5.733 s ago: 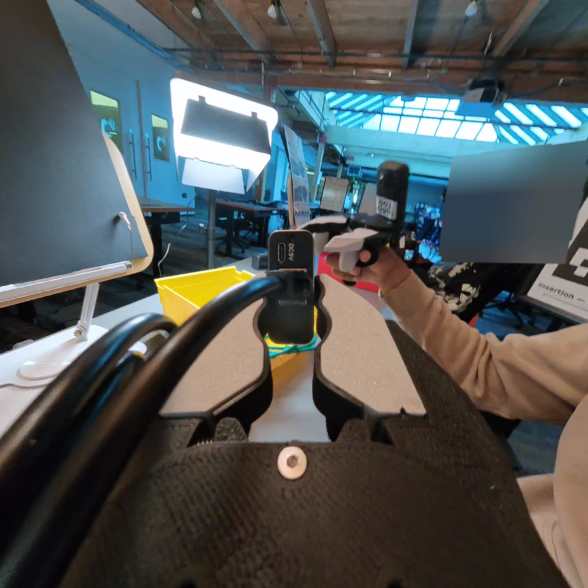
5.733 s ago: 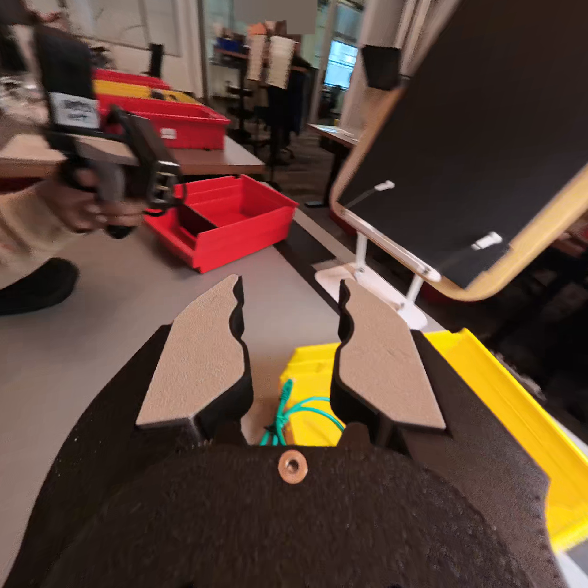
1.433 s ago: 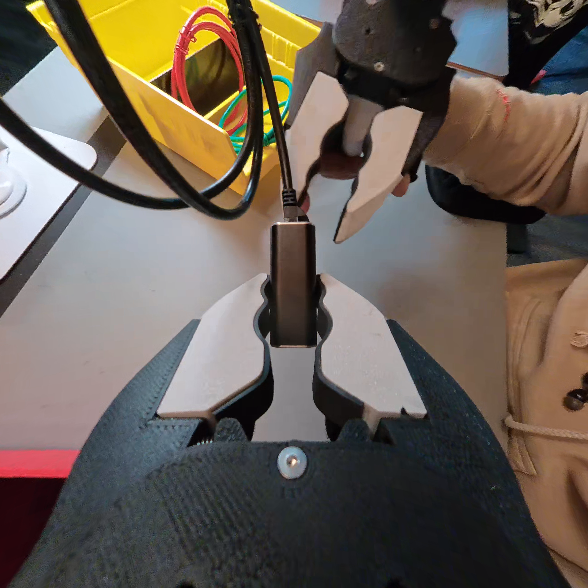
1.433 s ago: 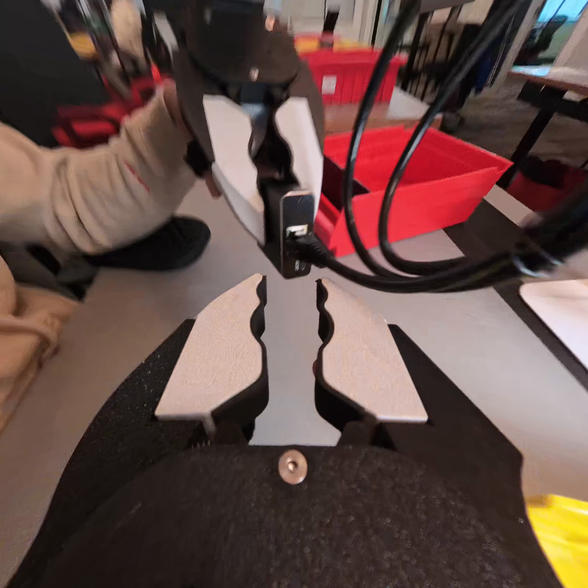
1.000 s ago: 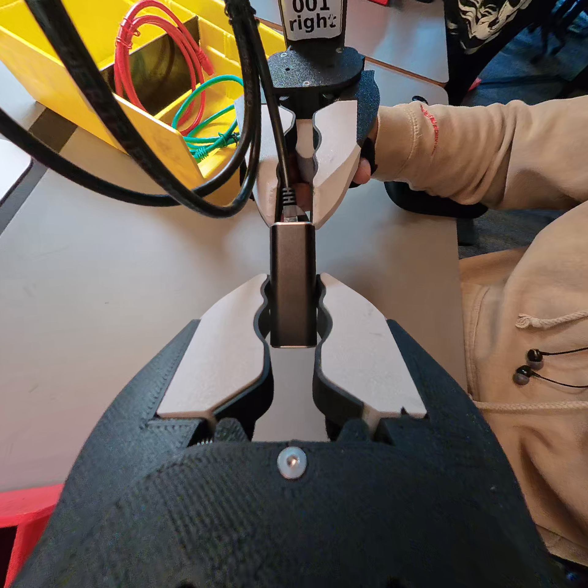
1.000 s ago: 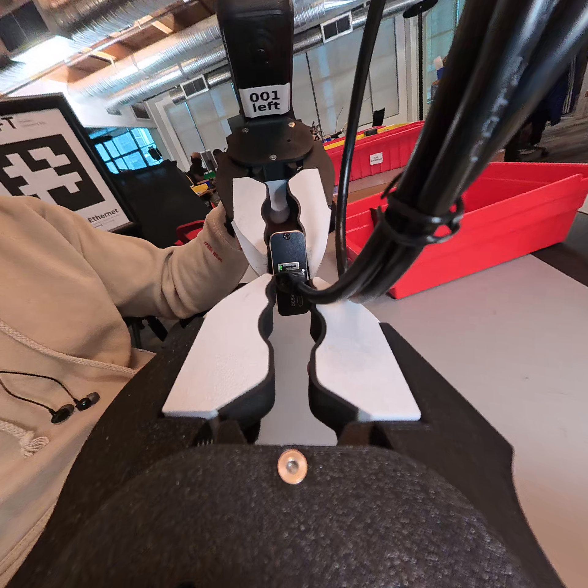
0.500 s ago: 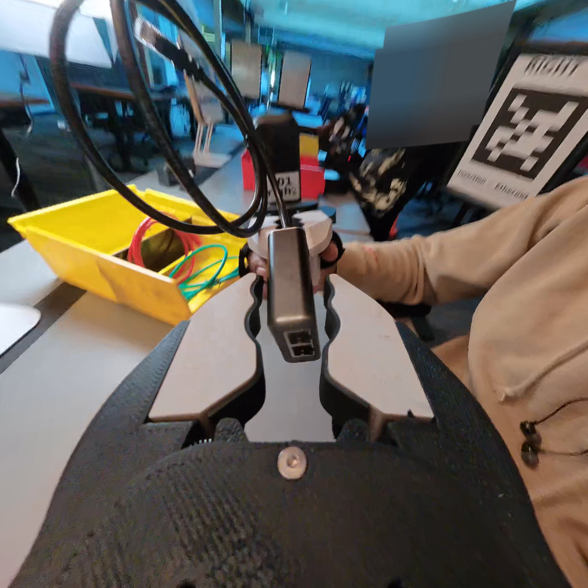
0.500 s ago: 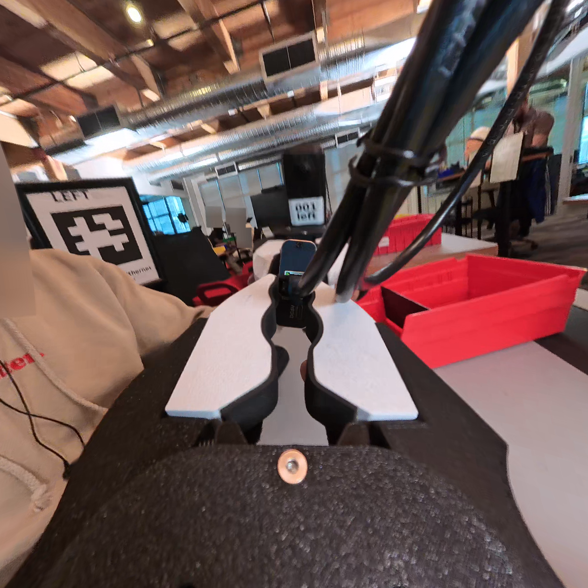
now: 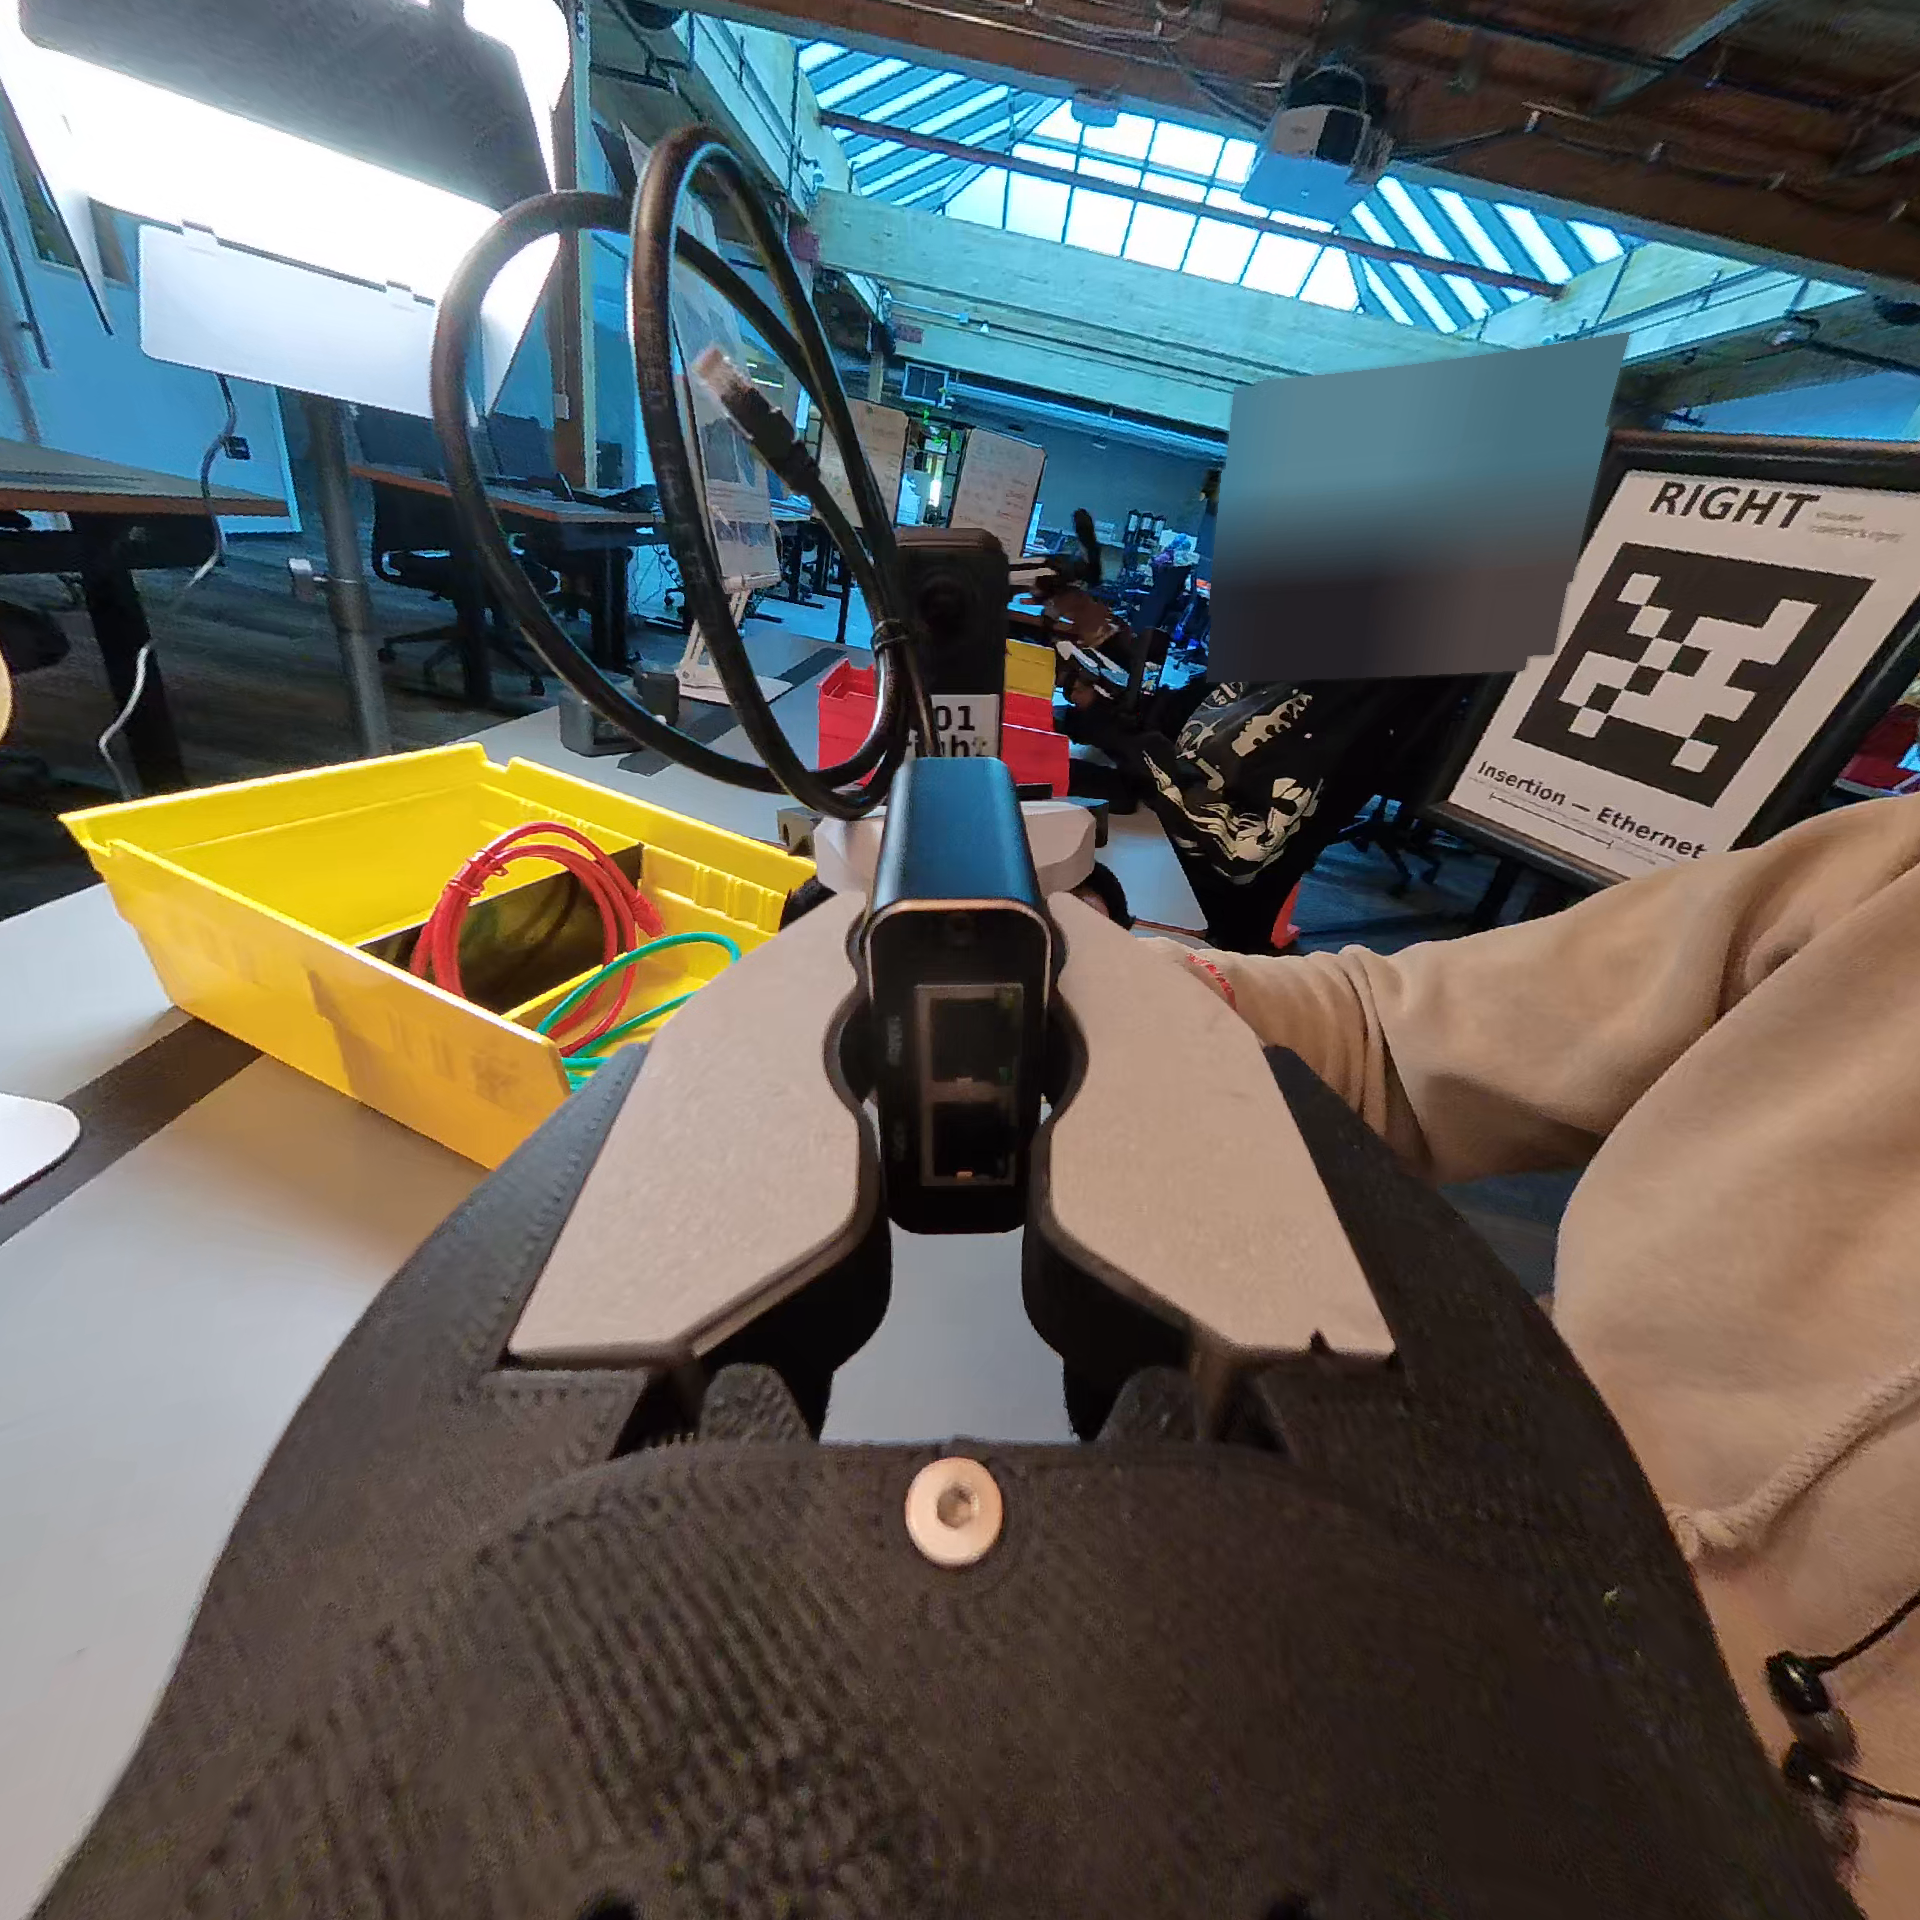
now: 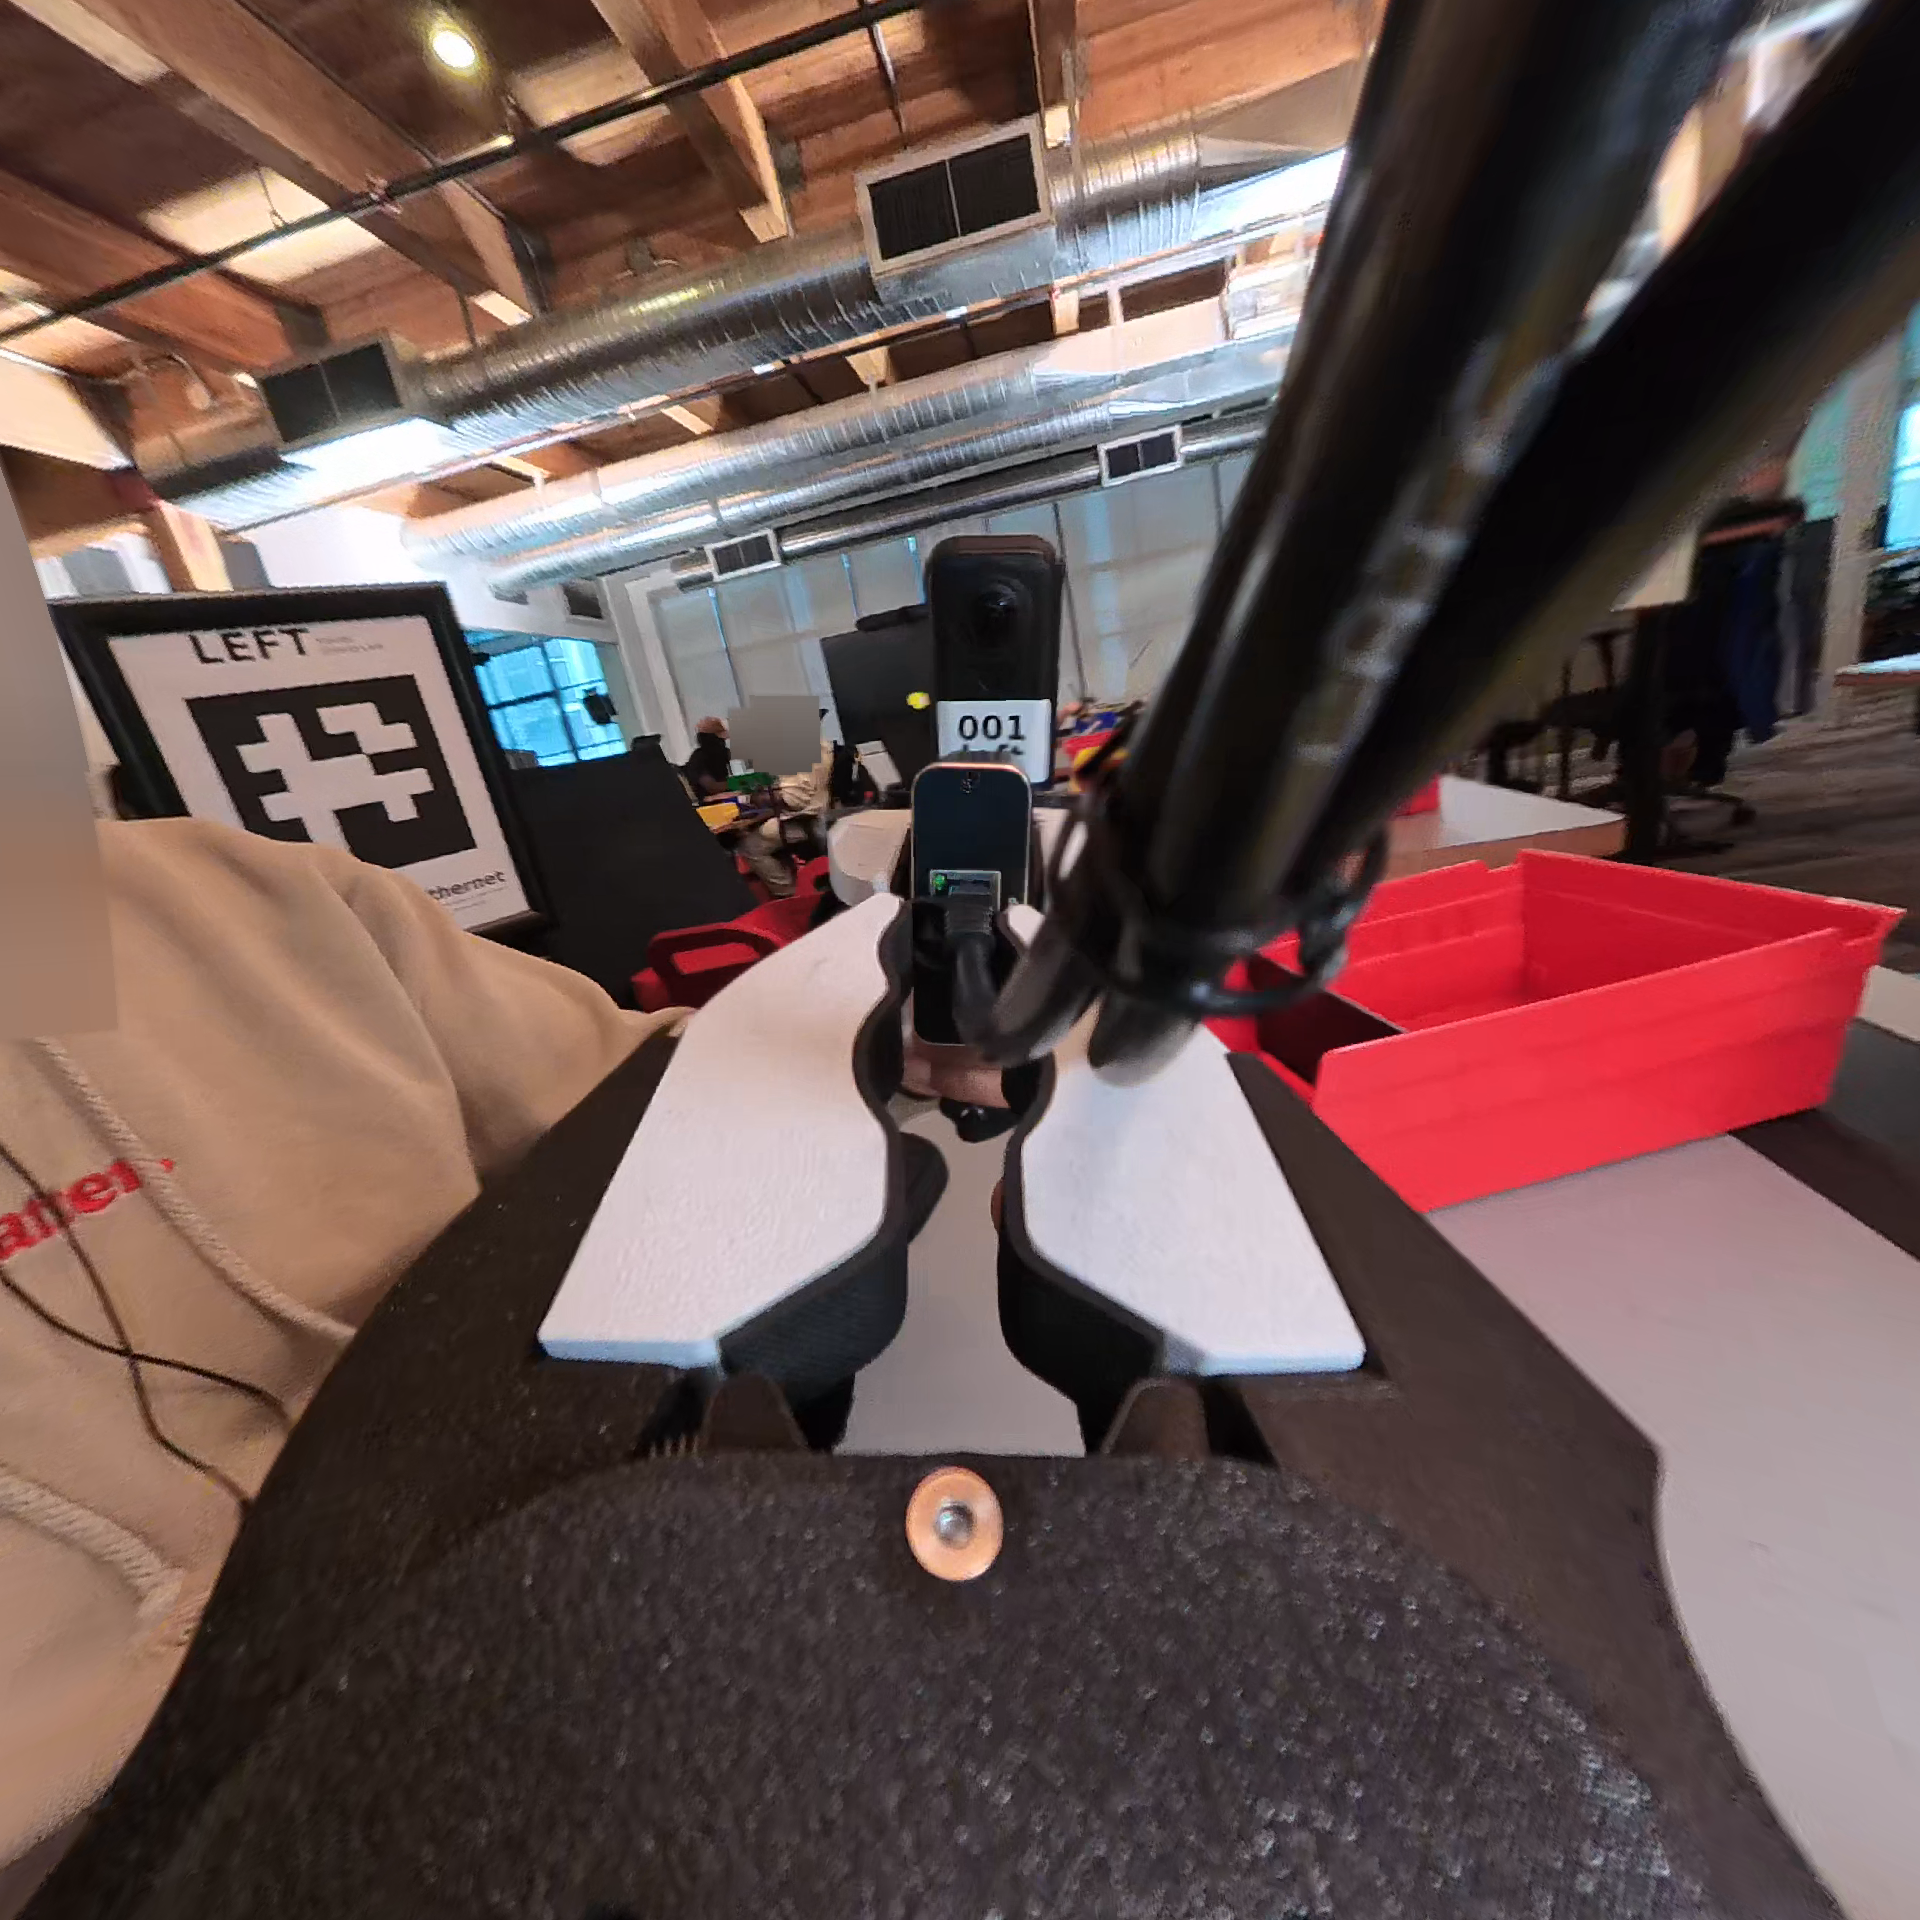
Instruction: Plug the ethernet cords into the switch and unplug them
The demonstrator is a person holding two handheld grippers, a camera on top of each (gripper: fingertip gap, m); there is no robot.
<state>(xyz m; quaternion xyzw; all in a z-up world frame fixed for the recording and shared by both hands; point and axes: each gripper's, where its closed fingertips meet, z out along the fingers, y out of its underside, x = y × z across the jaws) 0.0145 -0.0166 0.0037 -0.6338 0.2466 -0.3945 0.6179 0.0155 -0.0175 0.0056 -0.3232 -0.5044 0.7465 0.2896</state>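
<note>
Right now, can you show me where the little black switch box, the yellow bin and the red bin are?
switch (image 9: 956, 883): left wrist view, on its dark top face.
yellow bin (image 9: 270, 966): left wrist view, on its front wall.
red bin (image 10: 1558, 1081): right wrist view, on its front wall.

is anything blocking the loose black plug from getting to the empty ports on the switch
Nothing sits in the two empty ports, but they face back into the left gripper, whose fingers flank that end of the switch. The loose plug hangs above on the black cord, so its way in looks tight.
</note>
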